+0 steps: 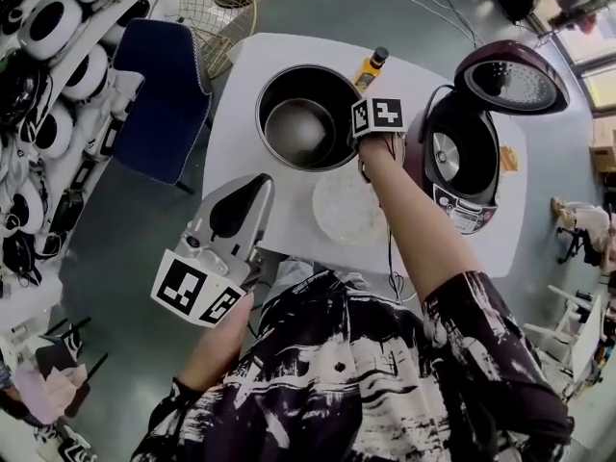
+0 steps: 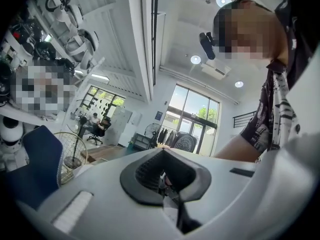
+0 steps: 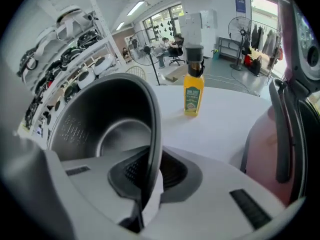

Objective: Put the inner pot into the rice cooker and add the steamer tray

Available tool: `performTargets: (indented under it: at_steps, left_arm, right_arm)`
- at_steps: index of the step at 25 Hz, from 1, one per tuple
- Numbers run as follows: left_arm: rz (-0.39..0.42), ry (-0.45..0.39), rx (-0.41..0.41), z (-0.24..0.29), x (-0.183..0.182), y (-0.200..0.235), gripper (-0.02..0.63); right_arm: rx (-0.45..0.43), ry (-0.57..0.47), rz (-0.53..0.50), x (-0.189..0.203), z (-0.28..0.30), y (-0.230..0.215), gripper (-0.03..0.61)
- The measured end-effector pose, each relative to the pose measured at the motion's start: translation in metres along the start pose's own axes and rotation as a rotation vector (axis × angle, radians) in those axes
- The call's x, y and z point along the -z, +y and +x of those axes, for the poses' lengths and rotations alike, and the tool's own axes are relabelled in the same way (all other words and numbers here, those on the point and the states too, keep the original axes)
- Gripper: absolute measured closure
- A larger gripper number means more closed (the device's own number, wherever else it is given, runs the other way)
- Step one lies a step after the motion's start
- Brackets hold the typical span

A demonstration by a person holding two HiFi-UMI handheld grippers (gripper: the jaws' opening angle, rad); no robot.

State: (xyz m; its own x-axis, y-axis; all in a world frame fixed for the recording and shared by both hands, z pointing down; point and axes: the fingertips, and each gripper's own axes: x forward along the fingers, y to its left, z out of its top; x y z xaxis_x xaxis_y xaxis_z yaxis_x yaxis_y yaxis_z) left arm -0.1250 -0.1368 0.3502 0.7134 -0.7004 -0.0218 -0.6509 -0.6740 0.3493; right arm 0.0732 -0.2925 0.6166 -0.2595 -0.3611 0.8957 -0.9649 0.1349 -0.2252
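The dark metal inner pot (image 1: 306, 118) stands at the back of the white table (image 1: 241, 114), empty inside. My right gripper (image 1: 358, 142) points steeply down and is shut on the pot's right rim; in the right gripper view the thin rim of the inner pot (image 3: 100, 129) runs between the pads of the right gripper (image 3: 150, 169). To the right, the maroon rice cooker (image 1: 462, 157) stands with its lid (image 1: 510, 80) up. A white round steamer tray (image 1: 342, 205) lies flat in front of the pot, partly under my arm. My left gripper (image 1: 258, 189) hovers off the table's front left, shut and empty.
A yellow bottle (image 1: 371, 67) with a black cap stands behind the pot, between it and the cooker. A blue chair (image 1: 164, 94) and a wire fan (image 1: 212, 8) are left of the table. Shelves of white gear (image 1: 48, 27) line the far left.
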Motion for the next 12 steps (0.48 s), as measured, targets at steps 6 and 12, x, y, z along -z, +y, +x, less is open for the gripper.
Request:
performTargets:
  at_steps: [6, 12]
  left_arm:
    - [0.007, 0.013, 0.14, 0.045, -0.003, -0.045, 0.609]
    - [0.016, 0.053, 0.38, 0.109, 0.005, -0.132, 0.609]
  right_arm:
    - [-0.144, -0.05, 0.008, -0.017, -0.071, 0.005, 0.565]
    - [-0.153, -0.139, -0.009, -0.025, -0.176, -0.06, 0.563]
